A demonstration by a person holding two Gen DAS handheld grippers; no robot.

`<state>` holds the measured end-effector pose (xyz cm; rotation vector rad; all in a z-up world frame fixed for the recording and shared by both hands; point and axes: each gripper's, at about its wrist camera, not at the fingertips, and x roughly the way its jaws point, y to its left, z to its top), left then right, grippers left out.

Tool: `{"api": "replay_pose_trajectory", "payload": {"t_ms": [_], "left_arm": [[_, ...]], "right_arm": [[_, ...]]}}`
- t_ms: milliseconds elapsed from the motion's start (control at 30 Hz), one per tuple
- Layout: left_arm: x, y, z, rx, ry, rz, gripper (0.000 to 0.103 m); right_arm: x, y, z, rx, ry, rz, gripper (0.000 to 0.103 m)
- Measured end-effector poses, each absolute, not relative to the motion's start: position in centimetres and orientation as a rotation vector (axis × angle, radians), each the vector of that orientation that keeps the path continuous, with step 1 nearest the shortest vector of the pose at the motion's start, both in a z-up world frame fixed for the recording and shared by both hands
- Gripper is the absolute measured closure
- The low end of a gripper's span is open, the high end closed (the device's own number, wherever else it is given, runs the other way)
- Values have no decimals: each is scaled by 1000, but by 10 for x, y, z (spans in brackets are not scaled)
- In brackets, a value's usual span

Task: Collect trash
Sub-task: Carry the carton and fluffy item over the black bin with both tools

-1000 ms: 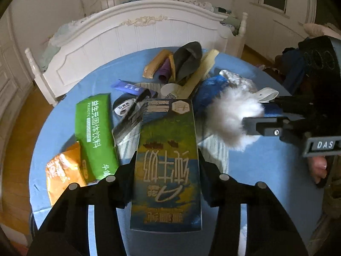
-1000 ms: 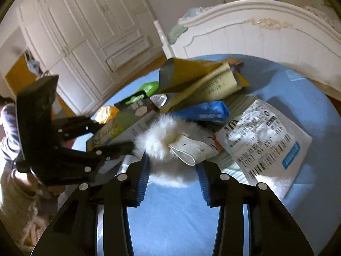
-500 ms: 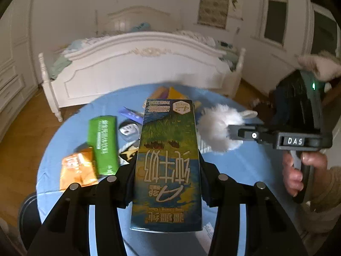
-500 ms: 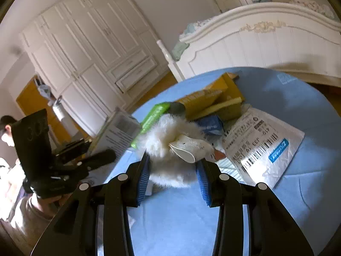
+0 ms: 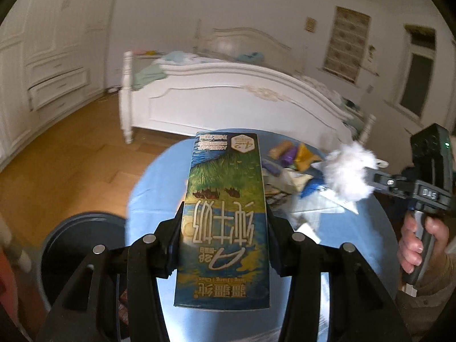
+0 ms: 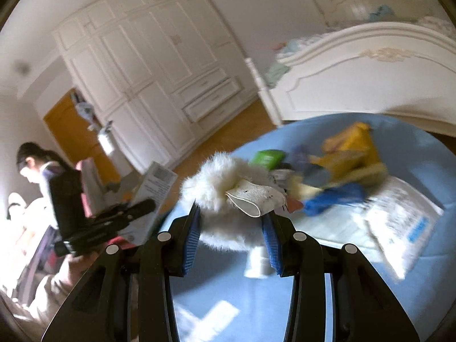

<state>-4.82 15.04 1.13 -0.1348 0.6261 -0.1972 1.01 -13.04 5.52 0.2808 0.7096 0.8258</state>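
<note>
Wrappers (image 6: 346,154) heaped far across the blue tabletop (image 5: 350,228), dark bin (image 5: 82,245) near left.
Left fingers (image 5: 171,239) clamped on milk carton (image 5: 225,216); right fingers (image 6: 193,228) gripping white fluffy slipper (image 6: 228,191).

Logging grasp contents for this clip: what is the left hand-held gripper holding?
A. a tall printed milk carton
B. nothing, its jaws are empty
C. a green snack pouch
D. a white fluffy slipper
A: in the left wrist view, the left hand-held gripper has both pads pressed on the sides of the milk carton, which is lifted above the blue table.
</note>
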Motion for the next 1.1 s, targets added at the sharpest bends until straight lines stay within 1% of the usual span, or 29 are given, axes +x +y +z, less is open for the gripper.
{"api": "replay_pose_trajectory", "payload": {"t_ms": [233, 367, 533, 867, 1100], "left_arm": [[-70, 195, 3, -200, 603, -107, 56], [-80, 217, -8, -234, 600, -58, 56], [-90, 252, -27, -269, 611, 12, 56], [-94, 302, -69, -337, 684, 94, 56], [-91, 311, -87, -364, 724, 108, 55]], "right_arm": [[-6, -68, 70, 150, 672, 947, 62], [-12, -19, 71, 66, 693, 998, 62], [-9, 41, 63, -23, 753, 1021, 62], [3, 165, 30, -168, 942, 1037, 62], [7, 207, 3, -248, 1006, 1010, 62]]}}
